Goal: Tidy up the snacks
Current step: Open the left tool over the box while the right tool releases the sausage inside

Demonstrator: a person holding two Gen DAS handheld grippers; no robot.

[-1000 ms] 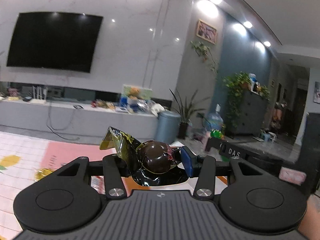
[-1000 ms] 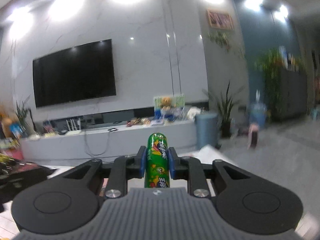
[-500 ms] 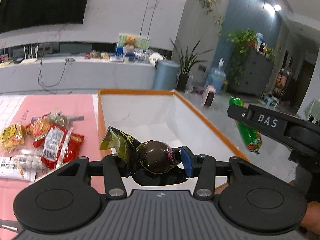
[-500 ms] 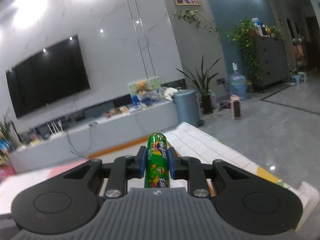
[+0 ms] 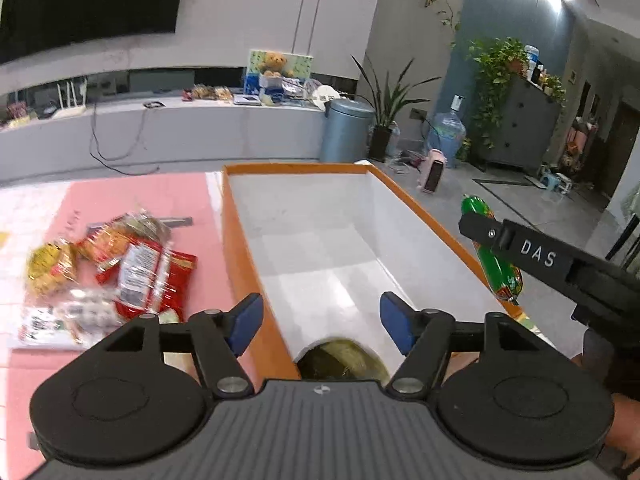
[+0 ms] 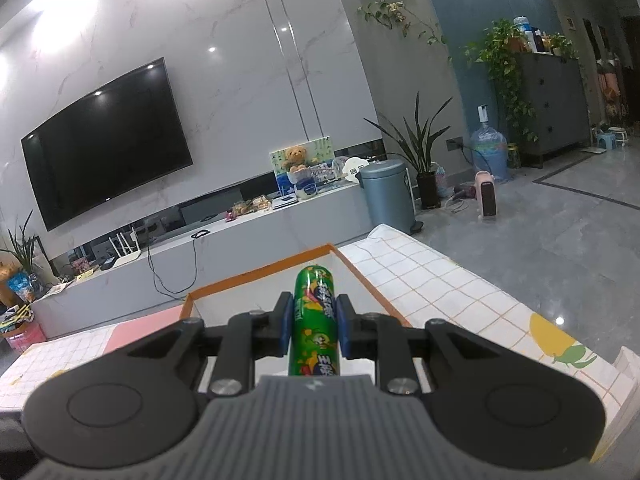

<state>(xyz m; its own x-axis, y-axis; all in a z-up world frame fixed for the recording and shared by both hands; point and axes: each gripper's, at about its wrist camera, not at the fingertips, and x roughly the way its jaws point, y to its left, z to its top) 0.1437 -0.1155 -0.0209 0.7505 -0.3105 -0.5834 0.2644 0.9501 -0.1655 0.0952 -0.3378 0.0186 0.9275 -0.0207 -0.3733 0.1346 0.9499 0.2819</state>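
Note:
My left gripper [image 5: 320, 320] hangs over the near end of the white box with the orange rim [image 5: 240, 248]. Its jaws are opening and nothing is between them. The dark olive snack packet [image 5: 344, 360] lies in the box just below, partly hidden by the gripper body. My right gripper [image 6: 314, 322] is shut on a green snack tube [image 6: 316, 320], pointing at the box's far end [image 6: 256, 276]. From the left wrist view, that gripper [image 5: 476, 226] and the tube [image 5: 494, 264] hover outside the box's right rim.
A pile of red and yellow snack packets [image 5: 120, 272] lies on the pink mat [image 5: 140, 196] left of the box. The tiled tablecloth [image 6: 440, 280] reaches the table's right edge. A grey TV bench [image 6: 240, 240] and a bin [image 6: 386, 192] stand beyond.
The left gripper tipped down over the box, opened and let go of the dark packet, which now lies inside. The right gripper sank a little, still holding the green tube.

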